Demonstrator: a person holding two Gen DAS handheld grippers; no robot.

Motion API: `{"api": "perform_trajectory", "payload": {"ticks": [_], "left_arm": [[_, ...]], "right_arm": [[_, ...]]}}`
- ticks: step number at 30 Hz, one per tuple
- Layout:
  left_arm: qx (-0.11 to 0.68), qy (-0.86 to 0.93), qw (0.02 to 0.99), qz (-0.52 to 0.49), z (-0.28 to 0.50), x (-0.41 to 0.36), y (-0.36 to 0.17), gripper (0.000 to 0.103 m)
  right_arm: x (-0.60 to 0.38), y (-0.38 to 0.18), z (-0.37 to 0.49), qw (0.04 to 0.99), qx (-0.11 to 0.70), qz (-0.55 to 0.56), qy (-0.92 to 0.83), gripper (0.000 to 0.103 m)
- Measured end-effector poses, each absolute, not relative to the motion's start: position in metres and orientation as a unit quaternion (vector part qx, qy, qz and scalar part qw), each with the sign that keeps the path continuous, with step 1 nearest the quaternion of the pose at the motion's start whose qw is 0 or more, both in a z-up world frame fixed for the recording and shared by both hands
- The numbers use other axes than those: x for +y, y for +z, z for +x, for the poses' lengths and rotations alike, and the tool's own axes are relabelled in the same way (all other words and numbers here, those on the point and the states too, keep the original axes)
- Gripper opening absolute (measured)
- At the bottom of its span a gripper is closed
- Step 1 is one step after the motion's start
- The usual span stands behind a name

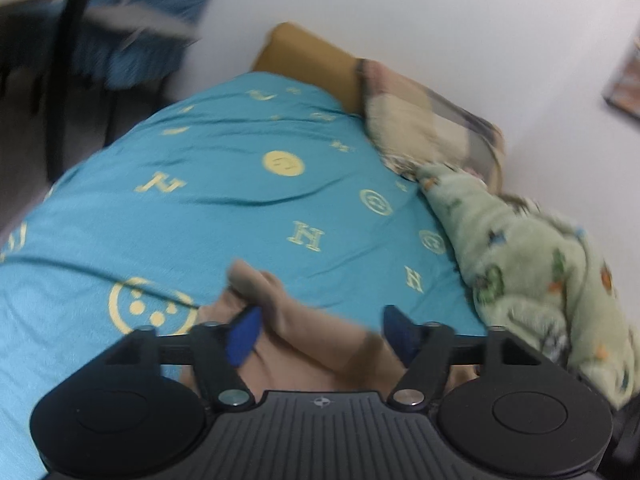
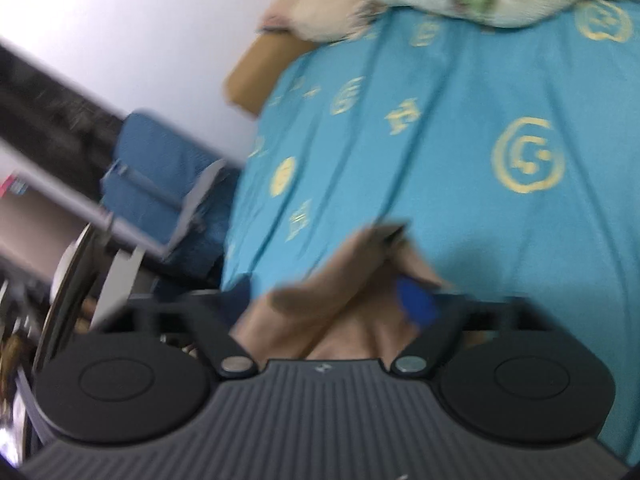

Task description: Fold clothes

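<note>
A tan garment (image 1: pixel 304 336) lies bunched between the blue pads of my left gripper (image 1: pixel 320 332), above a bed with a turquoise sheet (image 1: pixel 224 184) printed in yellow. The left jaws stand wide apart with the cloth draped between them. In the right wrist view the same tan garment (image 2: pixel 344 296) is bunched between the fingers of my right gripper (image 2: pixel 332 300), also wide apart; one blue pad (image 2: pixel 416 300) shows, the other is mostly hidden by cloth. Both views are blurred by motion.
A light green fleece blanket (image 1: pixel 532 264) and a patterned pillow (image 1: pixel 424 120) lie along the bed by the white wall (image 1: pixel 440 12). A brown headboard (image 1: pixel 308 56) stands at the far end. A blue chair (image 2: pixel 168 184) and cluttered shelves (image 2: pixel 24 320) stand beside the bed.
</note>
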State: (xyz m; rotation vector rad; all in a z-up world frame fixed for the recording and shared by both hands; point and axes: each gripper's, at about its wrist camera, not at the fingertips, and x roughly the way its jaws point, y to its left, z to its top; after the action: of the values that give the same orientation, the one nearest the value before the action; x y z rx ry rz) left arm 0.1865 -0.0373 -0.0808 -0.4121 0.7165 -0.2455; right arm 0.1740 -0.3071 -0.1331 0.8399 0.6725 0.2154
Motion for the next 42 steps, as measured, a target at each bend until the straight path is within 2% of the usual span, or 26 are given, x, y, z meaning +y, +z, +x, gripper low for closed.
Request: {"api": "perform_trajectory", "payload": {"ticks": [2,3,4,6,11,23,31,38,42], "left_arm": [[0.345,-0.124,0.916,-0.167,0.185,-0.048,-0.084,0.079],[0.348,-0.121,0.917,-0.151,0.187,-0.053,-0.088,0.079],[0.352,-0.118,0.918,-0.136,0.189,-0.059,-0.092,0.079],[0.373,-0.105,0.914,-0.117,0.198,-0.065,-0.105,0.079],[0.413,-0.070,0.904,-0.087,0.211,-0.070,-0.131,0.078],[0.394,-0.087,0.914,-0.027,0.142,-0.082,-0.104,0.076],[0.411,-0.081,0.908,-0.021,0.117,-0.083,-0.103,0.076],[0.412,-0.137,0.890,-0.138,0.067,-0.055,-0.077,0.078],[0.445,-0.152,0.852,-0.229,0.058,-0.040,-0.086,0.079]], "right_arm": [[-0.299,-0.130,0.173,0.872,0.314,0.360,0.103,0.086],[-0.295,-0.129,0.174,0.883,0.309,0.338,0.103,0.081],[-0.291,-0.128,0.176,0.892,0.308,0.314,0.102,0.063],[-0.280,-0.134,0.185,0.906,0.322,0.260,0.089,0.050],[-0.265,-0.150,0.197,0.920,0.342,0.176,0.066,0.050],[-0.249,-0.118,0.141,0.933,0.329,0.129,0.073,0.050],[-0.235,-0.142,0.122,0.922,0.370,0.088,0.070,0.048],[-0.237,-0.144,0.115,0.921,0.371,0.103,0.065,0.048],[-0.236,-0.143,0.114,0.920,0.372,0.106,0.063,0.048]]}}
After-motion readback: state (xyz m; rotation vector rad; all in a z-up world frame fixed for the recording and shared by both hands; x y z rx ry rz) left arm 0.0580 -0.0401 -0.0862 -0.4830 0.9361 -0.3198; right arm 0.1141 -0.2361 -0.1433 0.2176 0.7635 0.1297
